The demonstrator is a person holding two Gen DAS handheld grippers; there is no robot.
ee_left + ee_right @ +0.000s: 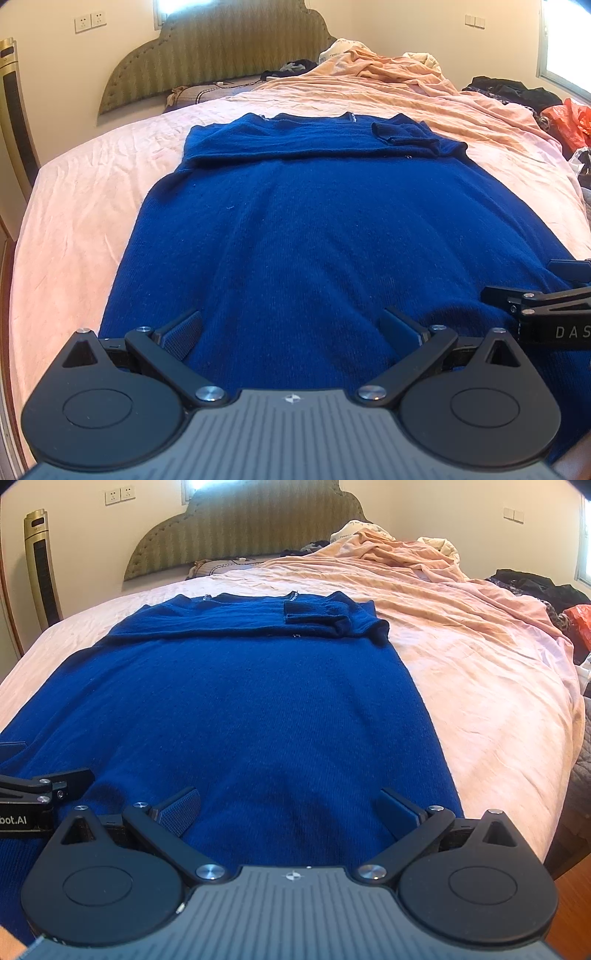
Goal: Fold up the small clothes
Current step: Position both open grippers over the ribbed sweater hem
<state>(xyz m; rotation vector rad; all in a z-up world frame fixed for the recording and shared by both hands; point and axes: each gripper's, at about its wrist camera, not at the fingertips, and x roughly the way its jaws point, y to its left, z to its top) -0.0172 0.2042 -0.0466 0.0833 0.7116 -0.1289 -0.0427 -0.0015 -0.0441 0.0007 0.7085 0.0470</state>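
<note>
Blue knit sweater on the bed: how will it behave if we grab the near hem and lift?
The blue knit sweater likely drapes limply: its sleeves already lie folded flat across the chest. The soft knit probably stretches and sags between the open left gripper and right gripper. Unlikely to slip from ridged pads.

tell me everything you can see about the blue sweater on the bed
The deep blue knitted sweater lies flat on the pale pink bedsheet, neckline toward the headboard, hem nearest the cameras. Both sleeves are folded across the chest, one ribbed cuff resting on top near the neck. The knit looks soft and finely ribbed, with a few light lint specks. The open left tool and the open right tool sit low over the hem; contact is unclear.
</note>
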